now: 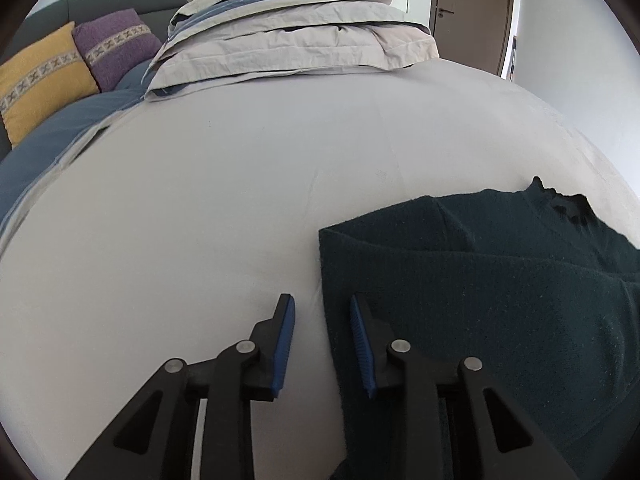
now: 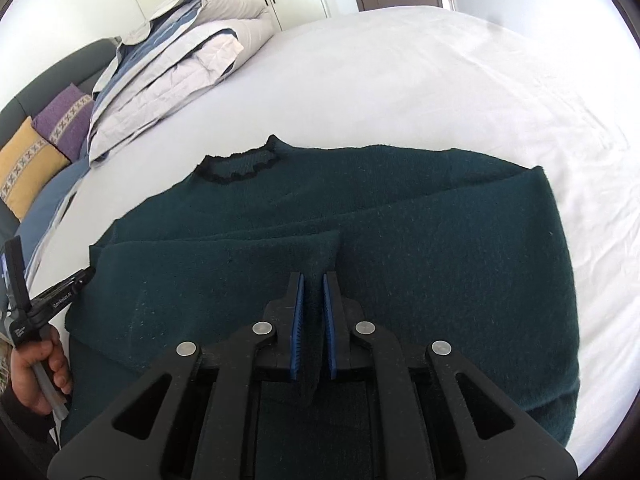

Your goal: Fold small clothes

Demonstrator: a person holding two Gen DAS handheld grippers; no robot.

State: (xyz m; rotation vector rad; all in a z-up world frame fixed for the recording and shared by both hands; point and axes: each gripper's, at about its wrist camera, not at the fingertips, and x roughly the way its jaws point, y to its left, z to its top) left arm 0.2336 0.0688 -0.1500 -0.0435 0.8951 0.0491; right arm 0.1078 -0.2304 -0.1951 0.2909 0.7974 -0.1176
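A dark green sweater [image 2: 360, 240] lies on the white bed [image 2: 400, 80], in front of the folded duvet [image 2: 172, 60]; the right gripper [image 2: 314, 320] pinches a fold of the sweater, while the left gripper [image 1: 322, 344], fingers parted, straddles the sweater's edge

text: small white lettering | on: black body of left gripper [image 2: 60, 294], seen at left edge of right wrist view | legibility: too small and blurred to read | other readable text, labels, numbers: none
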